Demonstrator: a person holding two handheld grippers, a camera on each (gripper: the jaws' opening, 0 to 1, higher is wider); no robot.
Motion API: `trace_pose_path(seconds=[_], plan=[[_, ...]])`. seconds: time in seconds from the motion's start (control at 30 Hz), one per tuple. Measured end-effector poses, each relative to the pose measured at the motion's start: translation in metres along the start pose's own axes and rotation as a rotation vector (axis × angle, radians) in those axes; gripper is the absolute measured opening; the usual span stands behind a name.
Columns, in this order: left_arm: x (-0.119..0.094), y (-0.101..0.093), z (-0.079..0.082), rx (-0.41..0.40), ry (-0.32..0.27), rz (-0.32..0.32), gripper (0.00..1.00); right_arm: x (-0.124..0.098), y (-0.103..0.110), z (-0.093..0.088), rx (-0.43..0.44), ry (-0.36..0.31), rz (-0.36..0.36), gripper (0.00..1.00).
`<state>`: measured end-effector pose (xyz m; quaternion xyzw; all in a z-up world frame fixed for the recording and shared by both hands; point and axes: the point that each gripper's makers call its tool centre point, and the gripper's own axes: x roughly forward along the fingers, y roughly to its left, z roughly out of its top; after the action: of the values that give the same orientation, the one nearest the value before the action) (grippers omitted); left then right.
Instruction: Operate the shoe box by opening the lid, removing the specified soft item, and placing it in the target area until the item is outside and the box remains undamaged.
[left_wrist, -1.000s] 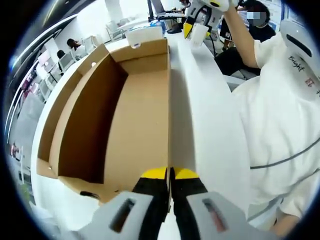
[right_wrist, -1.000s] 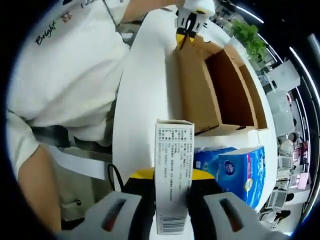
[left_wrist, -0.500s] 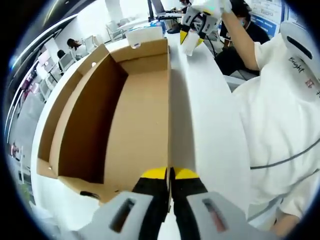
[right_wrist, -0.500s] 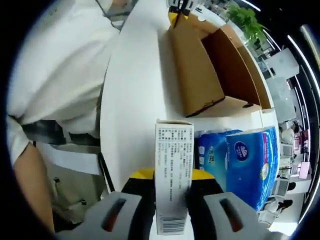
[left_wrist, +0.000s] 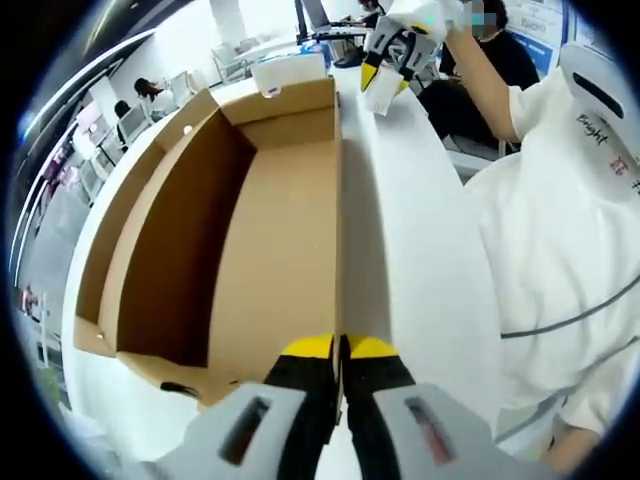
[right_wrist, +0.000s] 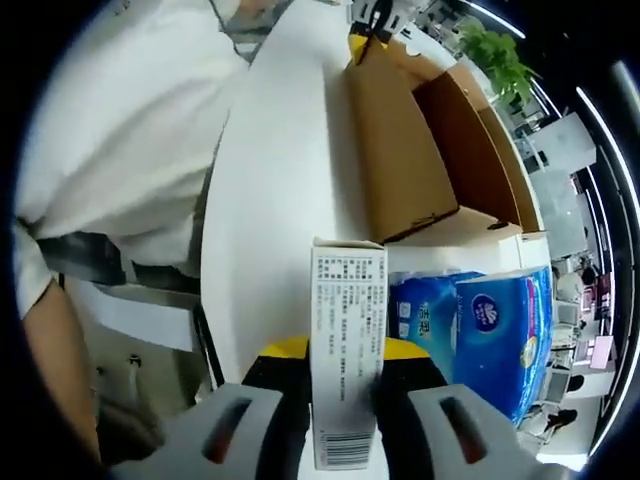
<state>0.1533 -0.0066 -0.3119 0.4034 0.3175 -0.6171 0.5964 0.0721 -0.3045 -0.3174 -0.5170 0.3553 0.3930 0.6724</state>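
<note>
One shoe box (left_wrist: 270, 250) lay open across the middle of the left gripper view, its brown cardboard interior bare. The left gripper (left_wrist: 340, 350) had its jaws pinched together on the box's near wall at the bottom of the frame. At the lower centre of the right gripper view, the right gripper (right_wrist: 345, 350) clamped one small white carton (right_wrist: 345, 345) with printed text. Two blue tissue packs (right_wrist: 480, 335) sat at the lower right, just beside the box's end.
</note>
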Motion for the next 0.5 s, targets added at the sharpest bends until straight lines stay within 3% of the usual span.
trace_pose_path(seconds=[0.5], plan=[[0.0001,0.0023,-0.0009,0.002,-0.008,0.003,0.01,-0.0042,-0.0059,0.0025,0.004,-0.015,-0.023,0.24]])
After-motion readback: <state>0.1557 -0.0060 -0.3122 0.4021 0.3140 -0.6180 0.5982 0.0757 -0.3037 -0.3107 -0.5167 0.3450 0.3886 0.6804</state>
